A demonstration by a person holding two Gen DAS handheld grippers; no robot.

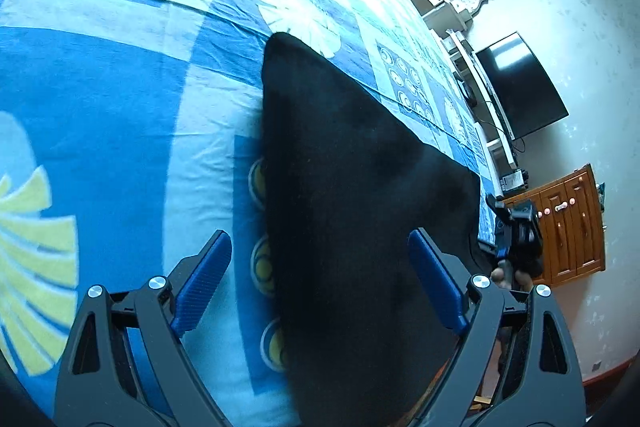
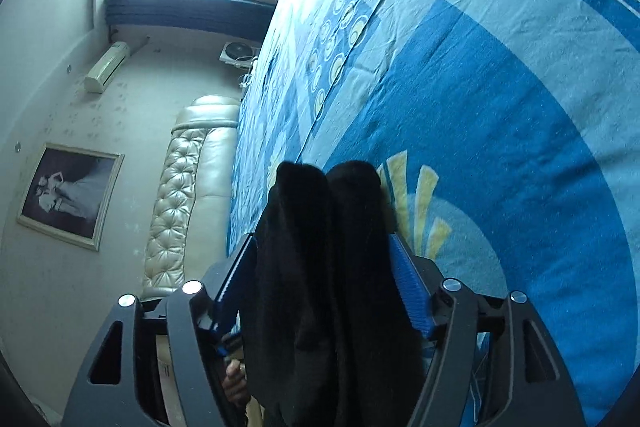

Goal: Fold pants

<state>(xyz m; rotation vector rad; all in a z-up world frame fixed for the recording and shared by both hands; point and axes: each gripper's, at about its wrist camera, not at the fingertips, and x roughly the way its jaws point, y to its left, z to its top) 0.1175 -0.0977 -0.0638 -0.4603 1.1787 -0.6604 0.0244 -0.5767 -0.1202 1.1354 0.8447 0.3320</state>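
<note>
Down at the lower middle of my left wrist view, my left gripper stood spread wide, its blue pads clear of the cloth, gripping nothing though the black pants ran between them. My right gripper, low in the centre of its own view, had a thick bunch of the same pants filling the gap between its fingers; whether the pads truly pressed, I could not tell. The pants spread from both tools up toward frame centre, over the blue patterned bedspread. I judged them soft, limp and light, apt to sag and slide, best pinched at a hem or a folded edge. I counted one pair of pants, two grippers, one bed.
</note>
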